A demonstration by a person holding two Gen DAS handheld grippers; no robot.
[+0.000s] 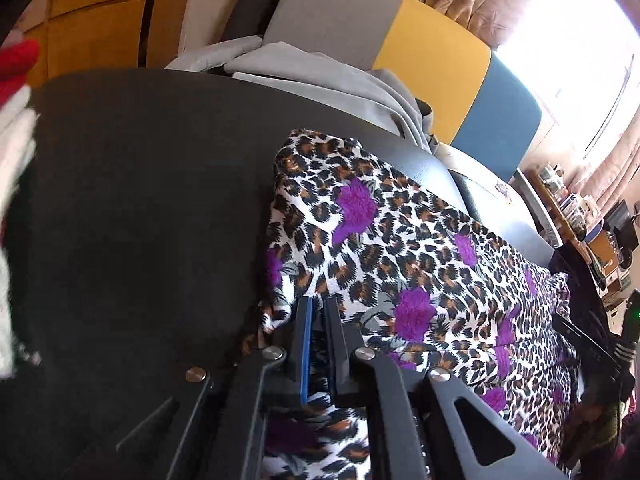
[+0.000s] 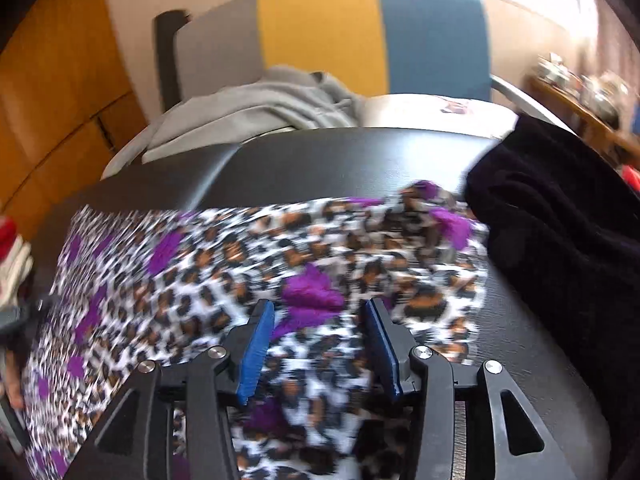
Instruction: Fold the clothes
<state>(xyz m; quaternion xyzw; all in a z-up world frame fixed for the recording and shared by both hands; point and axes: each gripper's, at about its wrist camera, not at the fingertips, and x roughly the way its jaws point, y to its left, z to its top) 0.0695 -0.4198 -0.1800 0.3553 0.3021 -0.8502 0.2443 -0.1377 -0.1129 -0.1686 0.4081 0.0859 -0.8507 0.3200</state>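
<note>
leopard-print garment [image 1: 420, 248] with purple flowers lies spread on the black table [image 1: 140, 200], near a grey garment [image 1: 312, 76] on the chair behind. left gripper [image 1: 320, 312] sits nearly closed at the cloth's edge; can't tell if it pinches fabric. right gripper [image 2: 320, 320] has jaws apart over the cloth, released. black garment [image 2: 560, 220] lies just beside the print cloth.

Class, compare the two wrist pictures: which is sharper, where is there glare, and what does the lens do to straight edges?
Left wrist view: sharp; the leopard-print fabric with purple flowers is crisp, the window blown out white. Right wrist view: motion-blurred, the print smeared, glare at the top right. Both: fisheye bends the black table edge.
</note>
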